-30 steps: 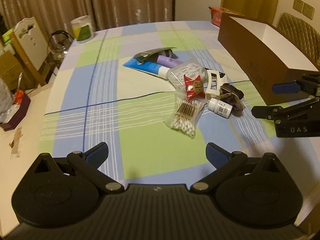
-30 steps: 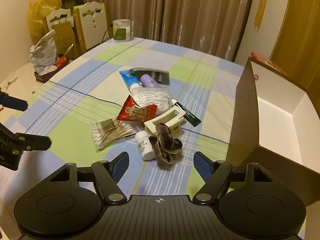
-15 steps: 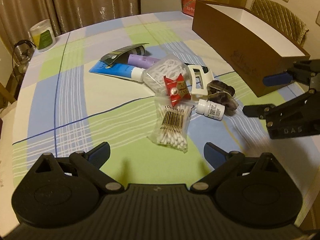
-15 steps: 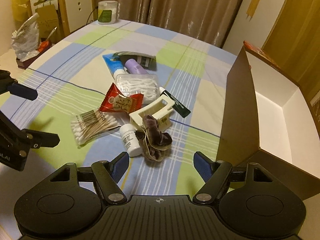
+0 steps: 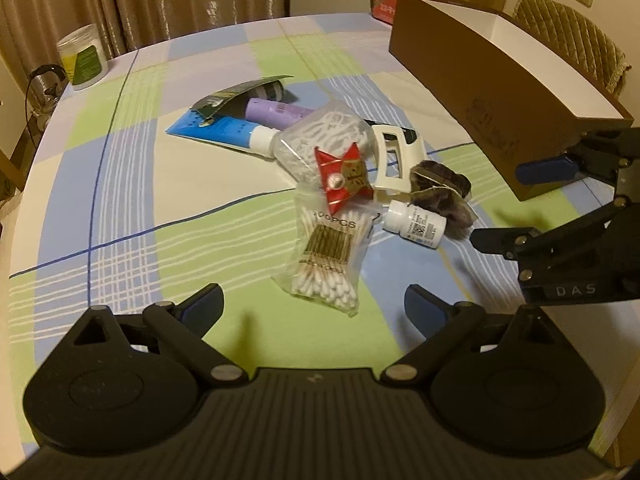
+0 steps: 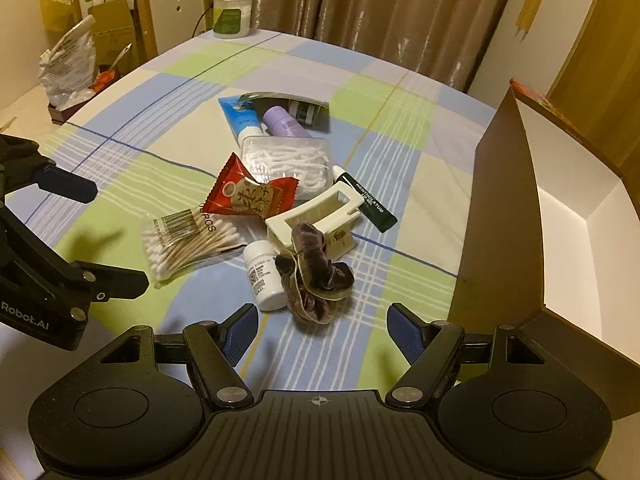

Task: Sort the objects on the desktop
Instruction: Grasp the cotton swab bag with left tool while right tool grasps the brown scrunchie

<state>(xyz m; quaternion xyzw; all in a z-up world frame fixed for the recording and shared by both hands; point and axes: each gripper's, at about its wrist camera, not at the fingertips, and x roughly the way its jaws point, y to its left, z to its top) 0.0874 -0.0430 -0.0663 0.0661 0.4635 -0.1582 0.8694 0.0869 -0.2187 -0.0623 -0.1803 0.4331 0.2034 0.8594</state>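
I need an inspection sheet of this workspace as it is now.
Surface: checked tablecloth.
Job's things: cotton swab bag, red sachet, hair clip, scrunchie, white bottle, floss pick box, tubes behind; open brown box.
Clutter: jar.
Grippers: left gripper closing slightly, nothing between the fingers; right gripper open, empty.
Cables: dark cord at the table edge.
Surroundings: curtains, chair.

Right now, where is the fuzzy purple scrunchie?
In the right wrist view the scrunchie lies on the tablecloth just ahead of the right claw, touching the white pill bottle and cream hair clip.
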